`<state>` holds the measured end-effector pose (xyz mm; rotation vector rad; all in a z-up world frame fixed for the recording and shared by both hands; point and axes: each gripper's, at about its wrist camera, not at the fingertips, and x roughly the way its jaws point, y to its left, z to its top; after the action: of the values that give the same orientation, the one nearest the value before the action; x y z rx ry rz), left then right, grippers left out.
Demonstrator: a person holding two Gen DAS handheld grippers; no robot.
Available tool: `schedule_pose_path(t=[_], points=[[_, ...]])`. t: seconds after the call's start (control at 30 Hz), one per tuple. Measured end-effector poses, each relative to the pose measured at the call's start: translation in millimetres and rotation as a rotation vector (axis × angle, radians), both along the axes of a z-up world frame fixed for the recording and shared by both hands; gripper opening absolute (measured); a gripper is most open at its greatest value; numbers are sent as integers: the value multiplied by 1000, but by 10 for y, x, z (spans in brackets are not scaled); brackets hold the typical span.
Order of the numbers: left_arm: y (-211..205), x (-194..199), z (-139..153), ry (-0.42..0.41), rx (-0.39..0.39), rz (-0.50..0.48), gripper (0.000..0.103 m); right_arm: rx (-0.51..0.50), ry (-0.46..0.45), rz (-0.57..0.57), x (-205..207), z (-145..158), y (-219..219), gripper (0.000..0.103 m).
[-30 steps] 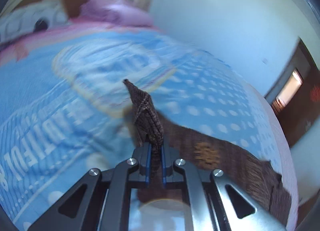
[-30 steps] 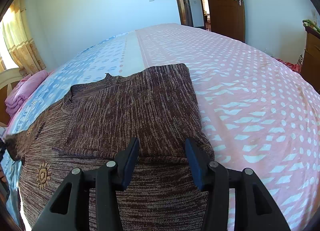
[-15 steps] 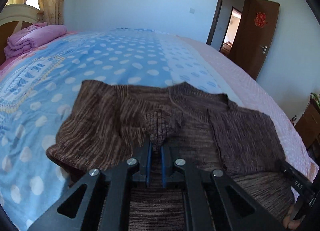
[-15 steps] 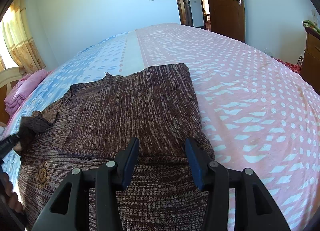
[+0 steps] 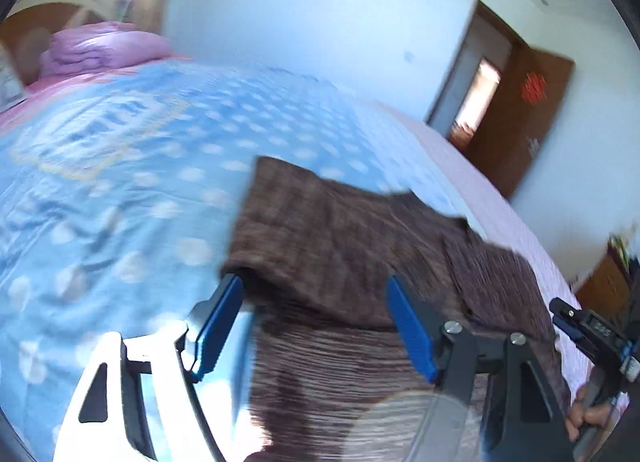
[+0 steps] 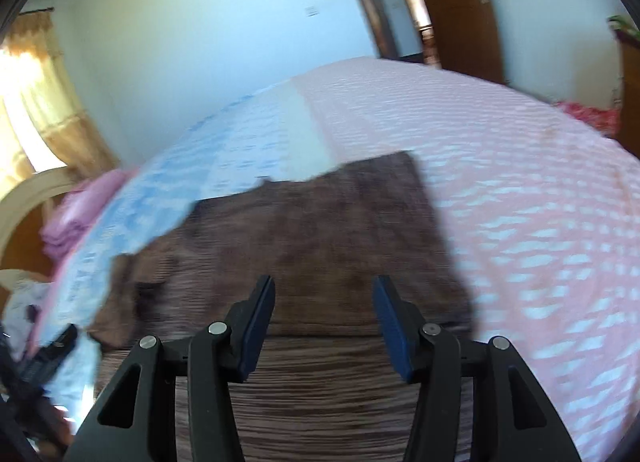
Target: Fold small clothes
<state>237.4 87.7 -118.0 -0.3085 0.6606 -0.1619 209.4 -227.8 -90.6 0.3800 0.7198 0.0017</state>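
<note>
A brown knitted sweater (image 5: 340,229) lies flat on the bed with both sleeves folded in over its body (image 6: 320,221). My left gripper (image 5: 316,286) hovers over the sweater's left folded edge; its jaws are opening and hold nothing, with the fabric lying below them. My right gripper (image 6: 324,284) hangs a little above the sweater's lower middle, open and opening slightly, with nothing between its pads. Each gripper shows at the edge of the other's view: the right one (image 5: 580,326) with a hand on it, the left one (image 6: 56,346). Both views are blurred.
The bed cover is blue with white dots (image 5: 120,181) on the left half and pink (image 6: 520,181) on the right. A folded pink blanket (image 5: 104,45) lies by the headboard. A brown door (image 6: 452,1) stands open in the far wall.
My left gripper let go of the sleeve end, opened wide and drew back to the left; the sleeve now lies on the sweater. My right gripper has lifted slightly.
</note>
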Motion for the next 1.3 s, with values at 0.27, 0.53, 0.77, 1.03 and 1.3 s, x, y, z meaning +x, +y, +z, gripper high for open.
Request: schedule_pose_path(t=[0.27, 0.53, 0.77, 1.03, 1.3], points=[[303, 98, -414, 120, -227, 113, 75, 48, 76, 244, 847, -37, 1186, 53], [265, 42, -414, 104, -222, 116, 75, -96, 163, 248, 1250, -463, 1698, 47], [298, 64, -420, 104, -220, 114, 75, -45, 116, 300, 1243, -352, 1532, 6], [285, 80, -423, 107, -210, 115, 75, -185, 1, 288, 1065, 170, 1129, 5], [273, 93, -422, 109, -196, 115, 75, -106, 148, 203, 1301, -222, 593, 7]])
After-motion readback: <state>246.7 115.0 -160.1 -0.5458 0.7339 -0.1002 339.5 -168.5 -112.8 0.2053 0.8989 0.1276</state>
